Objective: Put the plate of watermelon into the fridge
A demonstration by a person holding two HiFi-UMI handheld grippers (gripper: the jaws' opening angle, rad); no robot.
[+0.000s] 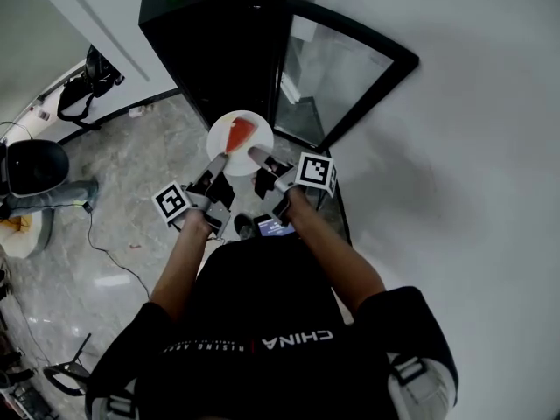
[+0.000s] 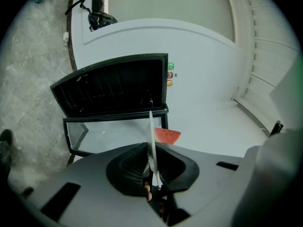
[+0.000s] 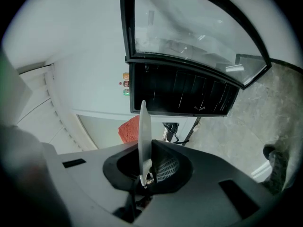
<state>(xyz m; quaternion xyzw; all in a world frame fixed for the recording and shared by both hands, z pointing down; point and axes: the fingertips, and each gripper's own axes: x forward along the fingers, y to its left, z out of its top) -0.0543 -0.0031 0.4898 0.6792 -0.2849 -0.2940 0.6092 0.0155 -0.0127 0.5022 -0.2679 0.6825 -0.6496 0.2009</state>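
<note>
A white plate (image 1: 236,143) carrying a red watermelon slice (image 1: 240,133) hangs in the air just in front of the small black fridge (image 1: 219,42). The fridge's glass door (image 1: 341,77) stands wide open to the right. My left gripper (image 1: 218,161) is shut on the plate's near left rim, and my right gripper (image 1: 259,157) is shut on its near right rim. In the left gripper view the plate (image 2: 151,138) shows edge-on between the jaws, the watermelon (image 2: 167,135) behind it. The right gripper view shows the plate (image 3: 144,136), the watermelon (image 3: 129,129) and the dark fridge interior (image 3: 184,93).
A white wall (image 1: 472,147) runs along the right of the fridge. On the marble floor to the left are a black bag (image 1: 87,81), a dark round seat (image 1: 33,166) and a thin cable (image 1: 109,252). Small bottles (image 2: 169,74) stand on the fridge top.
</note>
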